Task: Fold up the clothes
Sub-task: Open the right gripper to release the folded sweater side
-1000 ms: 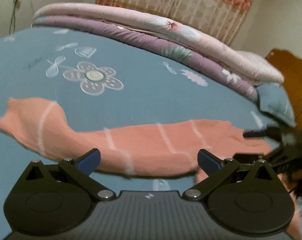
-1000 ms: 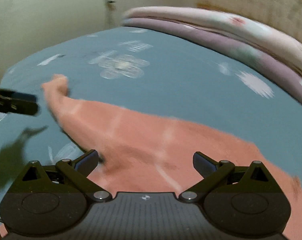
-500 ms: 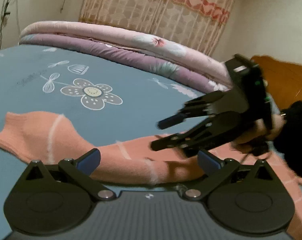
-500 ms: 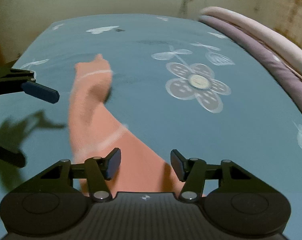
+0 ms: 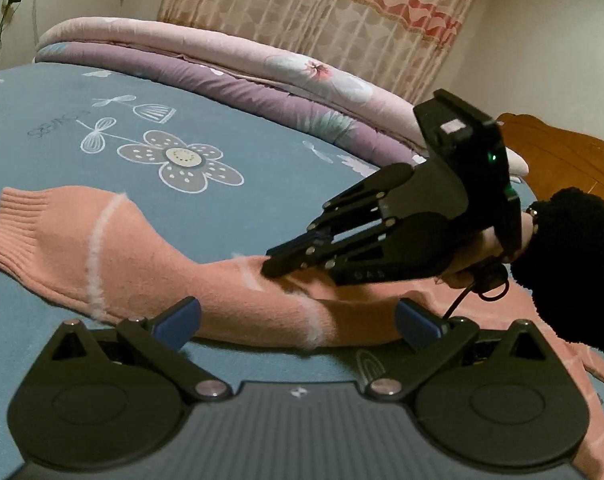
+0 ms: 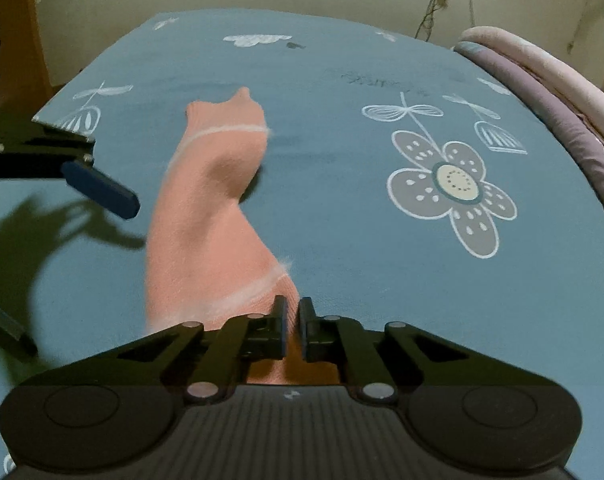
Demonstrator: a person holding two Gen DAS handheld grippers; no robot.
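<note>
A salmon-pink sweater with thin white stripes lies on the blue flowered bedsheet (image 5: 262, 168). Its long sleeve (image 5: 102, 248) stretches left and ends in a ribbed cuff (image 5: 18, 208). My right gripper (image 5: 274, 266) comes in from the right and pinches a fold of the sleeve at mid-length. In the right wrist view its jaws (image 6: 292, 314) stand nearly together with pink knit between them, and the sleeve (image 6: 206, 208) runs away toward the cuff (image 6: 222, 108). My left gripper (image 5: 298, 316) hangs open just over the sleeve's near edge, holding nothing.
Folded pink and purple quilts (image 5: 262, 76) line the bed's far side, with a curtain (image 5: 321, 12) behind them. A wooden headboard (image 5: 561, 160) stands at the right. A hand in a black sleeve (image 5: 573, 248) holds the right gripper. The bed's edge (image 6: 62, 92) shows at the left.
The right gripper swung in over the sleeve, rolled, and closed from wide open onto the knit. The left gripper sank a little closer to the sleeve and stayed open.
</note>
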